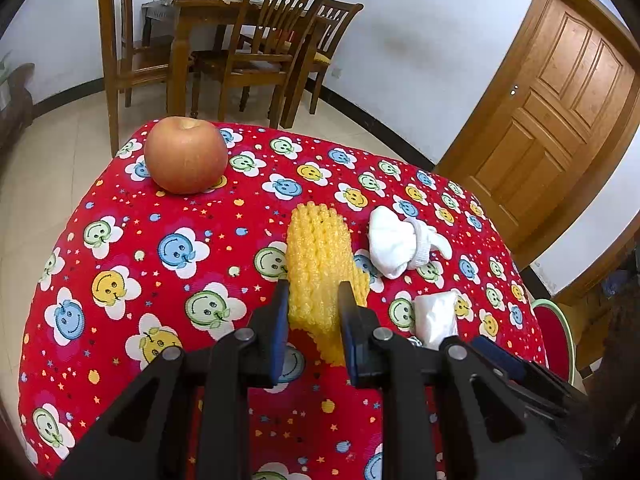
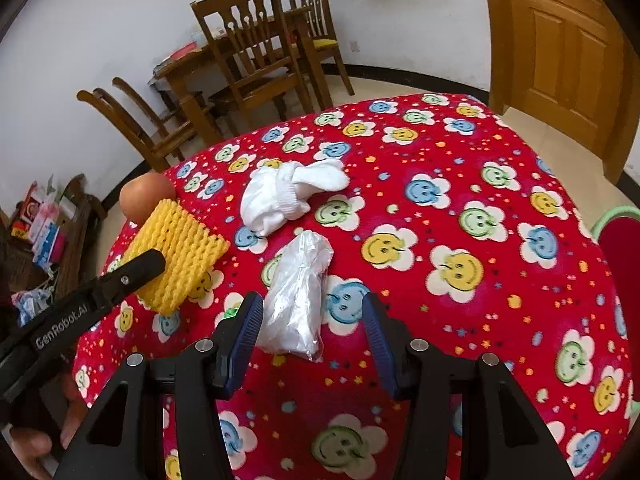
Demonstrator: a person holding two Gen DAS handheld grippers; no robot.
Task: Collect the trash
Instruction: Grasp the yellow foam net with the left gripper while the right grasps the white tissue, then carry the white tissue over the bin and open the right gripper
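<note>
clamping the yellow foam fruit net, the left gripper has its jaws drawn in as narrow as they go, pads pressed on both sides of the net's near end. the net's far end points toward the far table edge. in the right wrist view the same net appears raised above the tablecloth, with the left gripper's black finger across its lower part.

the right gripper stands about half open – a crumpled clear plastic bag lies between its blue pads, and neither pad presses on it. the bag rests on the red smiley-flower tablecloth, its near end level with the fingertips.

a bundled white sock lies just beyond the bag, apart from it. an apple sits upright near the far left corner of the table, well apart from the net.

background – wooden chairs around a wooden dining table, a wooden door on the right, and a red stool with a green rim beside the table.
</note>
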